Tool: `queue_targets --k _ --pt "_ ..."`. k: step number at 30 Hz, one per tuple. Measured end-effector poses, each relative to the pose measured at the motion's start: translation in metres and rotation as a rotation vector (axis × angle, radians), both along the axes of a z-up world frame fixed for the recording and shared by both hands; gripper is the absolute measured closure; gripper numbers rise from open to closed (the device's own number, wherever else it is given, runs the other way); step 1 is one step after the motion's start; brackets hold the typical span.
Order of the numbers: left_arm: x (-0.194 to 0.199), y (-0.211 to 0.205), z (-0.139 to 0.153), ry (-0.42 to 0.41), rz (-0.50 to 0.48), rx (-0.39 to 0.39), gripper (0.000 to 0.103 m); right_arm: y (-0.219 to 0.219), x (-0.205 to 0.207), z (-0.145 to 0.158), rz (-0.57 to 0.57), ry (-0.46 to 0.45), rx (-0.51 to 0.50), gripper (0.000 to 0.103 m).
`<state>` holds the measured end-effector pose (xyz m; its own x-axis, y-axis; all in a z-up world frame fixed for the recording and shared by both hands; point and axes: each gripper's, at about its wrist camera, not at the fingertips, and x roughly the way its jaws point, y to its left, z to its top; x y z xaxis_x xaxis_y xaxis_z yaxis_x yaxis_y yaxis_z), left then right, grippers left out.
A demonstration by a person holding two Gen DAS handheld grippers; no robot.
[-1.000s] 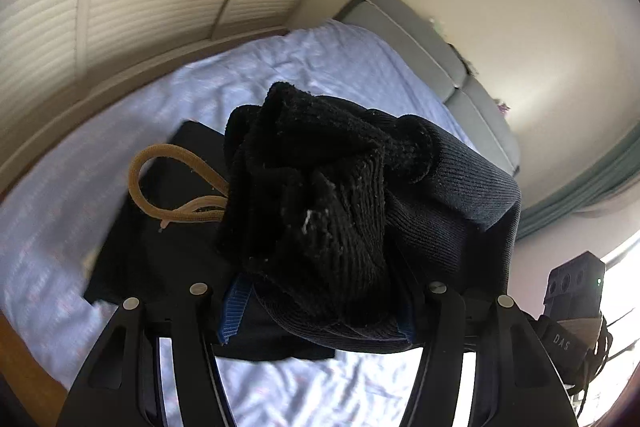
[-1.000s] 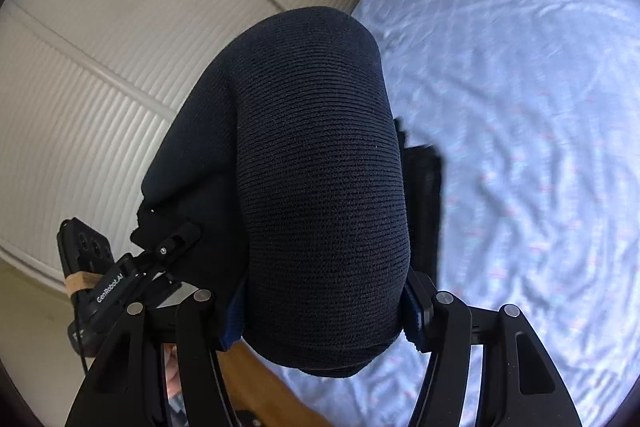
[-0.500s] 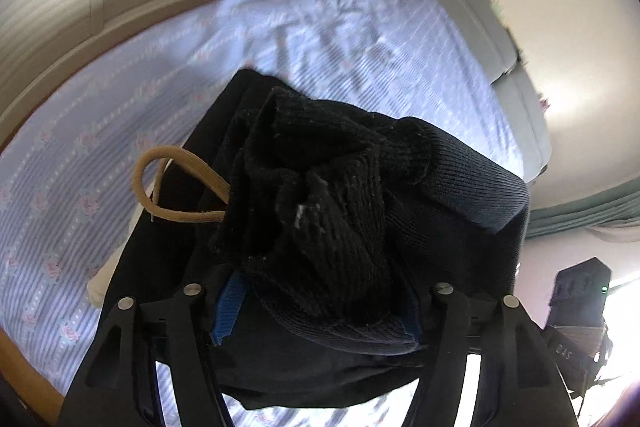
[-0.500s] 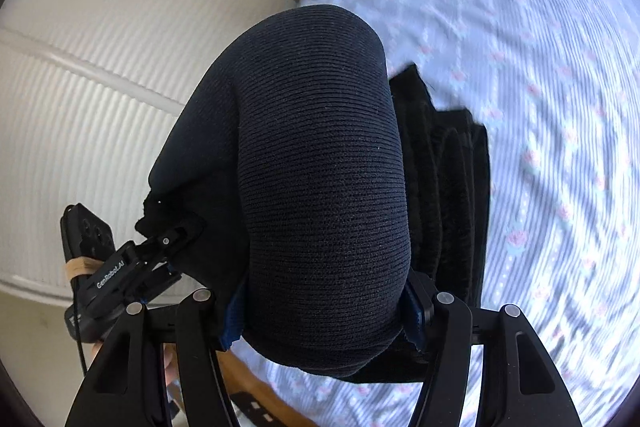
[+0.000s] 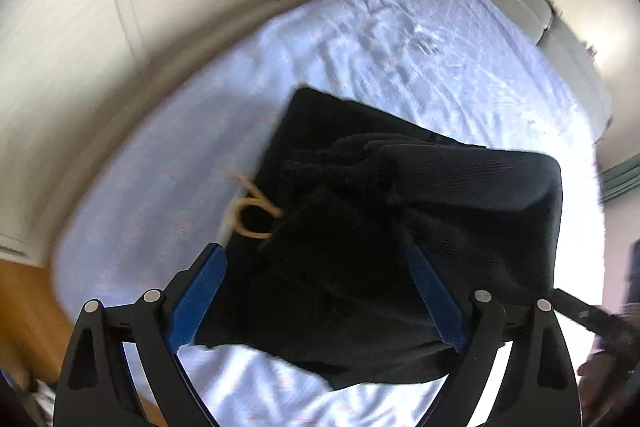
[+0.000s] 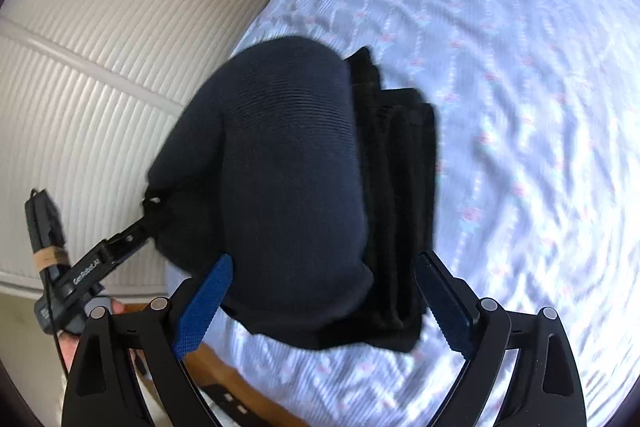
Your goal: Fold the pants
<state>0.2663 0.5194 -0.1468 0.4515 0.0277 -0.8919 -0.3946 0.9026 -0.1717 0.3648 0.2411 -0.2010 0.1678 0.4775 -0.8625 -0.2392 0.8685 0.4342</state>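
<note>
Both jaws have sprung wide, dropping the pants onto the bed. Your left gripper and right gripper hold nothing; back out toward six o'clock without snagging.

White lettering "GenRobot.AI" runs along the left hand-held gripper.

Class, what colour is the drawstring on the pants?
Tan; the drawstring shows best in the left wrist view.
</note>
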Motion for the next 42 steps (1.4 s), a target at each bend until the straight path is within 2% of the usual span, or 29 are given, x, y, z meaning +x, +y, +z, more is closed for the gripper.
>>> queue_targets --k 3,6,8,10,13,15,18,23,25,28,32,37,42 --pt "-0.022 -0.025 0.028 -0.031 -0.032 0.183 0.009 -0.028 -0.028 0.023 -0.010 -0.098 -0.060 0.010" --pt "-0.051 -0.067 0.051 -0.071 -0.089 0.369 0.003 -0.061 -0.061 0.042 -0.015 -0.237 -0.190 0.010" --pt "-0.069 -0.099 0.058 -0.095 -0.141 0.443 0.000 -0.087 -0.088 0.053 -0.021 -0.312 -0.252 0.010" --pt "-0.090 -0.136 0.063 -0.107 -0.199 0.479 0.000 -0.118 -0.115 0.064 -0.044 -0.349 -0.287 0.010" --pt "-0.118 -0.184 0.071 -0.137 -0.267 0.443 0.000 -0.157 -0.147 0.078 -0.086 -0.375 -0.312 0.010" --pt "-0.135 -0.215 0.078 -0.165 -0.278 0.384 0.000 -0.187 -0.171 0.088 -0.125 -0.394 -0.331 0.010" --pt "-0.154 -0.249 0.090 -0.197 -0.276 0.317 0.000 -0.227 -0.202 0.096 -0.175 -0.417 -0.357 0.010" --pt "-0.185 -0.294 0.112 -0.258 -0.230 0.272 0.000 -0.287 -0.258 0.119 -0.267 -0.437 -0.358 0.010" --pt "-0.194 -0.315 0.120 -0.268 -0.234 0.269 0.000 -0.306 -0.277 0.126 -0.294 -0.451 -0.356 0.010" --pt "-0.213 -0.349 0.133 -0.295 -0.288 0.258 0.000 -0.331 -0.303 0.138 -0.319 -0.461 -0.361 0.010" --pt "-0.240 -0.395 0.152 -0.363 -0.375 0.315 0.000 -0.360 -0.333 0.150 -0.363 -0.494 -0.379 0.010" --pt "-0.264 -0.436 0.166 -0.399 -0.461 0.340 0.000 -0.391 -0.364 0.165 -0.407 -0.522 -0.363 0.010" --pt "-0.283 -0.464 0.177 -0.436 -0.487 0.332 0.000 -0.416 -0.387 0.175 -0.442 -0.546 -0.340 0.010"
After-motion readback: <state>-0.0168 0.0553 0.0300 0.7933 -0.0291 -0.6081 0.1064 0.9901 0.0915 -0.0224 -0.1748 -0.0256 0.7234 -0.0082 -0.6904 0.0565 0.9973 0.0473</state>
